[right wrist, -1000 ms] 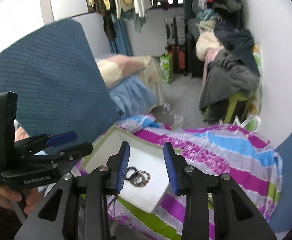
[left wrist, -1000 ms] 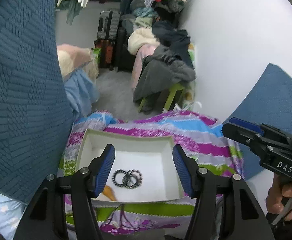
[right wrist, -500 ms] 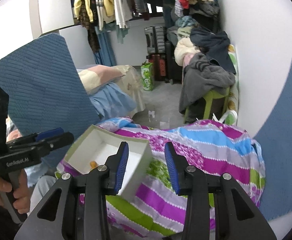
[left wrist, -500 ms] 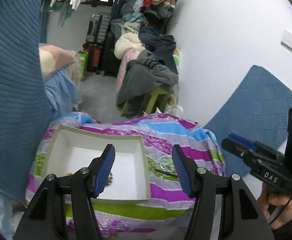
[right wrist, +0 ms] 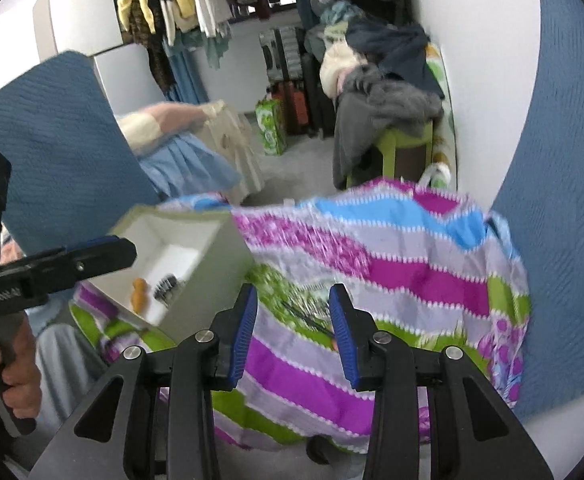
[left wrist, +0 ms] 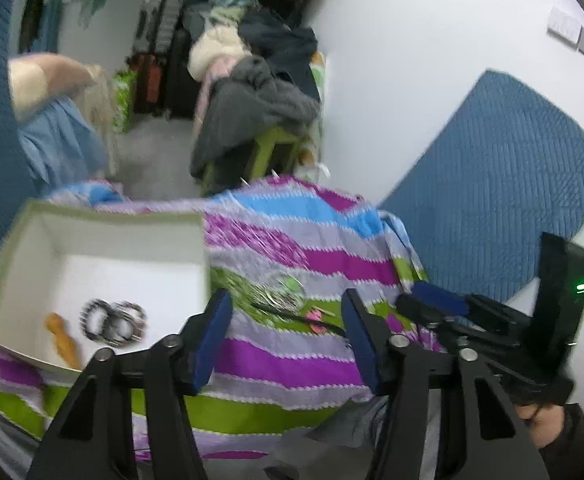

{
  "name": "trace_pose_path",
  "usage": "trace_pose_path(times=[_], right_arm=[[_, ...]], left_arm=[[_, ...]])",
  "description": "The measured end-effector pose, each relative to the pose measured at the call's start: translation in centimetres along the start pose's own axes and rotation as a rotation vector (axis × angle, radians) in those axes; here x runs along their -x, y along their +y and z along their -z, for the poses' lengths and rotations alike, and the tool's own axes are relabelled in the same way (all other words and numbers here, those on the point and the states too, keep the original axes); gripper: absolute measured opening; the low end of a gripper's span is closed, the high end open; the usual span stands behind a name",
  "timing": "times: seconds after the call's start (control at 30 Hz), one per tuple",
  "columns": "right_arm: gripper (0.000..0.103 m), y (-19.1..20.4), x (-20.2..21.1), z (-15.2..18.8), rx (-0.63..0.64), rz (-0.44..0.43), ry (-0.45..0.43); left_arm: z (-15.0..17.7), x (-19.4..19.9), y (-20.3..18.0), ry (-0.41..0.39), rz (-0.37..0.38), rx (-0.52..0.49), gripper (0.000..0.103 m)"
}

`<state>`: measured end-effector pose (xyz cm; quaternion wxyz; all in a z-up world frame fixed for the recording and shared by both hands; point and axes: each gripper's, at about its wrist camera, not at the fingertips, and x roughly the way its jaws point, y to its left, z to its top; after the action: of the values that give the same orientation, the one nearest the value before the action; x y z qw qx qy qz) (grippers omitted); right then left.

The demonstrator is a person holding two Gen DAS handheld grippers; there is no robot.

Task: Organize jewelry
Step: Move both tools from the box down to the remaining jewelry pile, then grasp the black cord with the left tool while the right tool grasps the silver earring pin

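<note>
Partly sorted: some jewellery lies in the box, more waits on the cloth.

Leftmost, the shallow white cardboard box [left wrist: 104,240] already holds a cluster of black-and-white beaded bracelets [left wrist: 114,322] beside a small orange wooden piece [left wrist: 64,342]. Just right of it, on the striped purple, green and blue cloth [left wrist: 292,356], a tangle of thin silvery and dark pieces [left wrist: 284,300] with a small pink bit is left to move. The left tool [left wrist: 288,336] is closing with nothing between its pads; the right tool [right wrist: 292,326] stands partly apart, empty too. Only the left view shows the bracelets whole and the pink bit; the right view half hides them behind the box wall, but alone shows the hand [right wrist: 8,376] gripping the left tool.
</note>
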<state>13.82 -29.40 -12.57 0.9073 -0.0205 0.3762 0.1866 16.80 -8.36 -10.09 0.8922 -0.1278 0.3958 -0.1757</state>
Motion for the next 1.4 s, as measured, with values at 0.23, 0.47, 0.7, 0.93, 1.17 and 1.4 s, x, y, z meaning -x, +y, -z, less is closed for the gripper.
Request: trace_pose_path(times=[0.23,0.47,0.7,0.93,1.17,1.4], right_arm=[[0.035,-4.4,-6.2,4.2,-0.026,-0.008,0.103],[0.035,-7.2,-10.0,5.4,-0.091,-0.052,0.178],[0.035,-8.7,-11.4,5.7,-0.125,-0.073,0.202],[0.035,-9.7,-10.7,5.5,-0.148,-0.07,0.148],[0.031,-9.9,-11.0,5.5,-0.125,-0.054,0.146],[0.021,-8.9,-11.9,5.4,-0.062,-0.055,0.161]], left_arm=[[2.7,-7.2,-0.9,0.118,0.011,0.036,0.046],[4.5,-12.8,-1.2,0.205,0.016,0.102,0.04],[5.1,-17.5,-0.3,0.259,0.021,0.187,0.035],[4.9,-20.4,0.3,0.26,0.015,0.303,0.034],[4.8,-22.3,0.2,0.276,-0.065,0.377,0.028],[4.3,-23.3,0.1,0.262,-0.113,0.401,0.027]])
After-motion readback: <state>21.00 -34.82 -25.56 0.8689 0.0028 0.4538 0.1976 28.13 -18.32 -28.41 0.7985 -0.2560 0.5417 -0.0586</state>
